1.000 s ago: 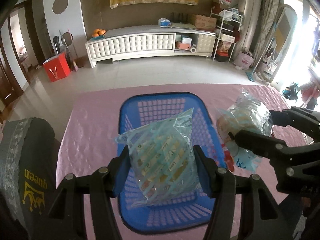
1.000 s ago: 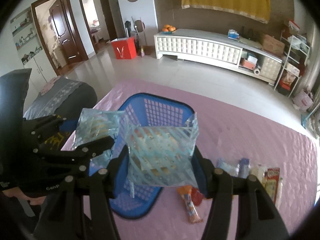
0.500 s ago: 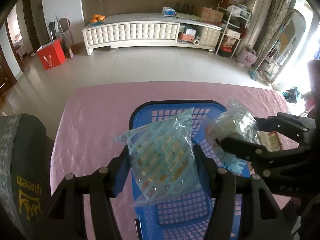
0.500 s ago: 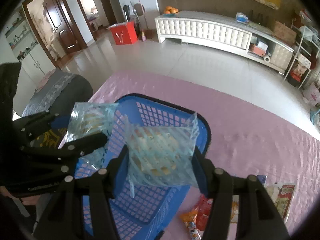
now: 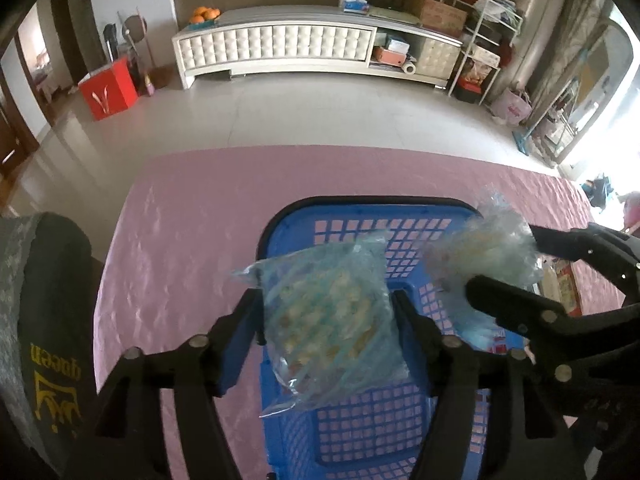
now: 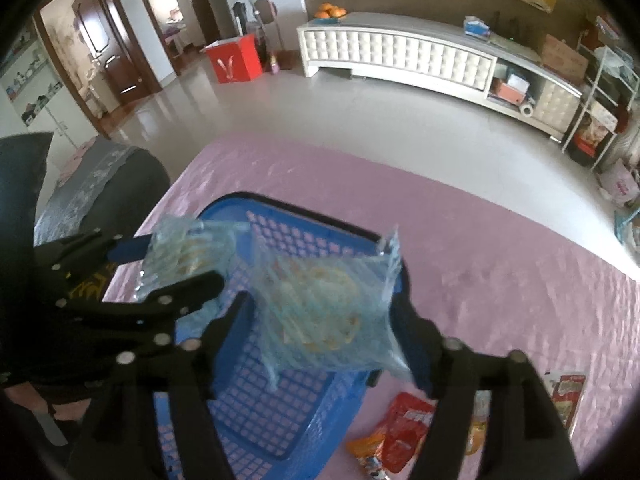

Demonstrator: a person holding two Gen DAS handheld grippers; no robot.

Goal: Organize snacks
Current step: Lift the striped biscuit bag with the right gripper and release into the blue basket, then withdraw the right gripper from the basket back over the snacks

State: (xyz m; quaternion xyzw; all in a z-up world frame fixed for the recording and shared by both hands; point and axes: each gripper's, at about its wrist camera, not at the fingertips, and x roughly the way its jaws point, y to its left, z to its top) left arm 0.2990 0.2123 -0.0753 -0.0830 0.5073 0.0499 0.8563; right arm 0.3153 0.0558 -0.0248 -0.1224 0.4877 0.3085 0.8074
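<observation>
both crinkly clear cookie bags blur; left gripper (image 5: 326, 320) clamps one (image 5: 332, 336), right gripper (image 6: 324, 320) the other (image 6: 324, 316), above the blue lattice basket (image 5: 372, 208).

A long white tufted TV cabinet (image 5: 280, 46) stands against the brown wall, oranges (image 5: 204, 14) on its left end. A red box (image 5: 108, 94) sits on the glossy tiled floor (image 5: 304, 116). Dark wooden doors (image 6: 116, 52) open at left.
</observation>
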